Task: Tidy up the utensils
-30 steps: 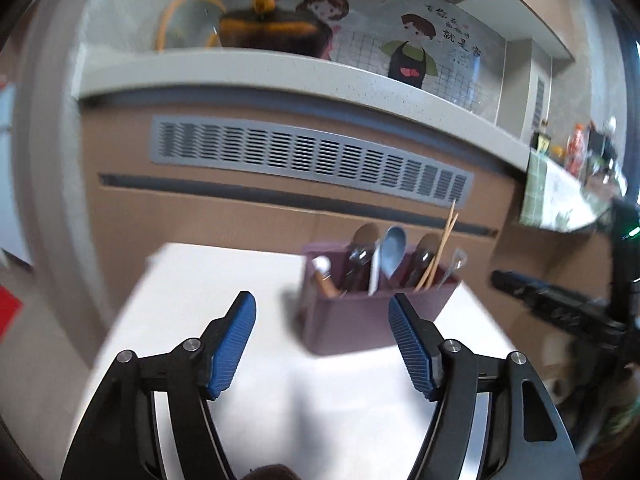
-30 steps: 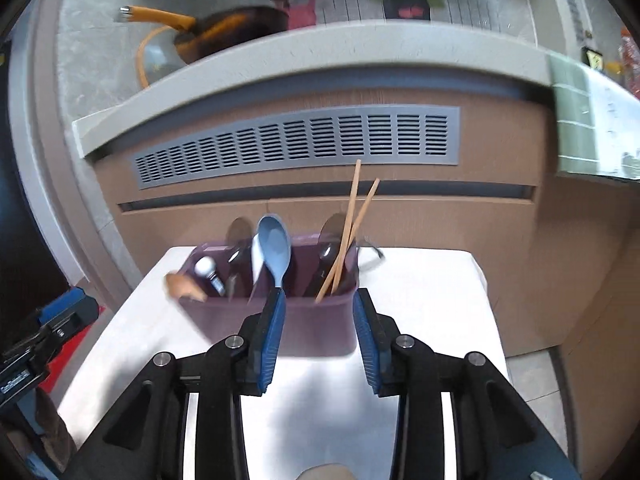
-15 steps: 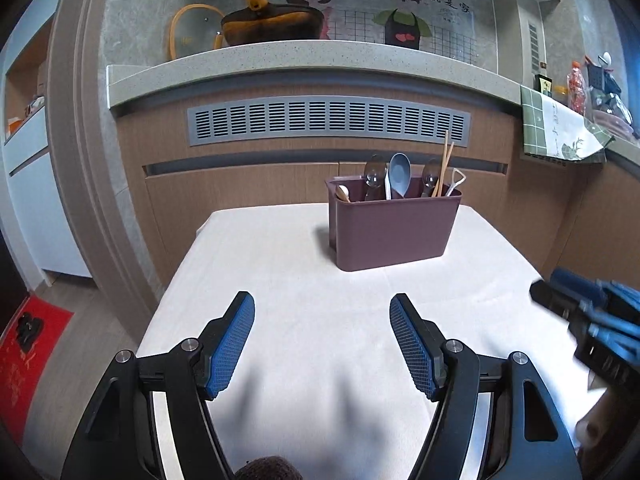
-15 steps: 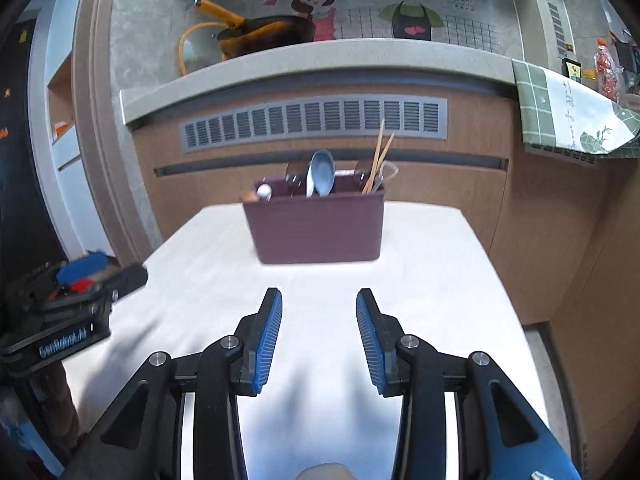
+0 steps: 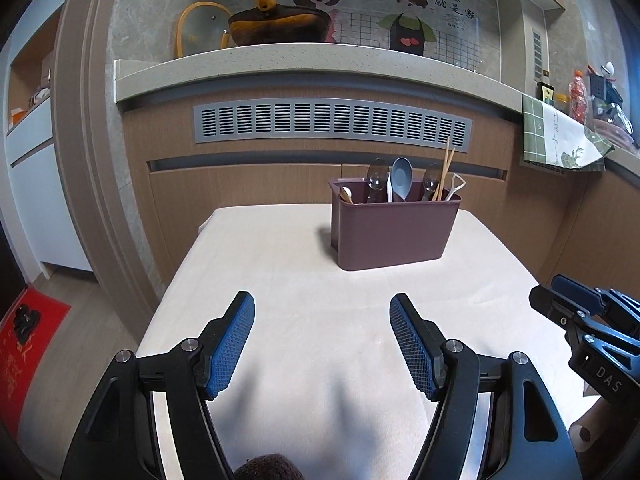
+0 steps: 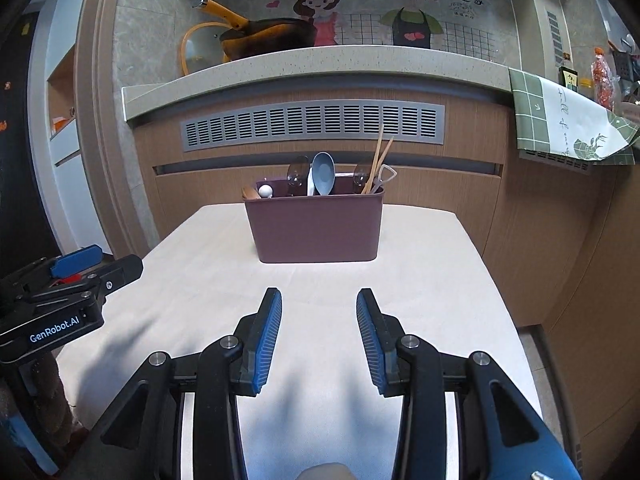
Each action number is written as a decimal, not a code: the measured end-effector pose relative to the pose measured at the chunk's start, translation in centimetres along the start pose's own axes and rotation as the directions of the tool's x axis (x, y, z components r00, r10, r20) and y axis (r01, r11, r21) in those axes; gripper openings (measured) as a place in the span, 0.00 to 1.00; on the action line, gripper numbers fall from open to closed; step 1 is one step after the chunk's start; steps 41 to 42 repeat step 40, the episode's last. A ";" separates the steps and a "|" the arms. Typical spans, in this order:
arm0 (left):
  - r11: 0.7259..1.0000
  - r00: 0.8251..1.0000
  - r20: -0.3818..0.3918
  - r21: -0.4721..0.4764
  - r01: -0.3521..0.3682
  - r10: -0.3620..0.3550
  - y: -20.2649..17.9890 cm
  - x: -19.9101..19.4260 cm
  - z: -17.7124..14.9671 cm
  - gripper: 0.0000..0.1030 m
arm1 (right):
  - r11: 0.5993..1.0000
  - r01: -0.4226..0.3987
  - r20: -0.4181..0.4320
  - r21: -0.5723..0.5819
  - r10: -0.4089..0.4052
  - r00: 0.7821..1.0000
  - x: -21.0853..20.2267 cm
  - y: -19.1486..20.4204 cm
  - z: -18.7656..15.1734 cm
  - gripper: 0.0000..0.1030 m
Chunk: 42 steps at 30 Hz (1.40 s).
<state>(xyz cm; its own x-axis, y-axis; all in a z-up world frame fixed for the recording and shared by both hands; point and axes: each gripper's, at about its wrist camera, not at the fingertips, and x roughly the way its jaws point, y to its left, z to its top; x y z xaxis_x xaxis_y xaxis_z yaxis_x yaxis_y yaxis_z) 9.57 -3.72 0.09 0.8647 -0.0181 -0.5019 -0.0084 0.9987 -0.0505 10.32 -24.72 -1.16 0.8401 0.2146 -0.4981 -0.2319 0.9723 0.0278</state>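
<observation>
A dark purple utensil caddy (image 5: pixel 394 230) (image 6: pixel 316 228) stands at the far side of a white-covered table (image 5: pixel 304 320) (image 6: pixel 420 280). It holds a light blue spoon (image 5: pixel 401 176) (image 6: pixel 323 172), metal spoons, wooden chopsticks (image 5: pixel 445 168) (image 6: pixel 378 164) and other utensils, all upright. My left gripper (image 5: pixel 322 336) is open and empty over the near part of the table. My right gripper (image 6: pixel 319 328) is open and empty, well short of the caddy. Each gripper shows at the edge of the other's view.
A wooden counter front with a grey vent (image 5: pixel 332 122) rises behind the table. A pan with a yellow handle (image 5: pixel 276 28) sits on the counter top. A green checked cloth (image 6: pixel 560 120) hangs at right. The table's edges drop to the floor left and right.
Both grippers have pulled back from the caddy toward the near side of the table. The caddy now looks smaller and farther off. Both stay open and empty.
</observation>
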 end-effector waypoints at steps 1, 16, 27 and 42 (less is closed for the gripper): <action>1.000 1.000 0.000 0.000 0.000 0.000 0.0 0.0 0.0 0.68 | 1.000 0.000 0.000 0.000 0.000 1.000 0.0 0.0 0.0 0.36; 1.000 1.000 -0.014 0.008 0.017 -0.017 -0.3 0.0 -0.1 0.68 | 1.000 0.008 0.001 -0.003 -0.008 1.000 0.0 -0.4 0.1 0.37; 0.999 1.000 -0.011 0.026 0.024 -0.024 -0.6 -0.1 -0.4 0.68 | 1.000 0.021 0.011 0.001 -0.021 1.000 -0.1 -0.6 0.2 0.38; 1.000 1.000 -0.012 -0.006 0.002 -0.003 0.2 0.1 -0.6 0.68 | 0.999 0.033 0.021 -0.009 -0.033 0.999 -0.4 -0.6 0.4 0.40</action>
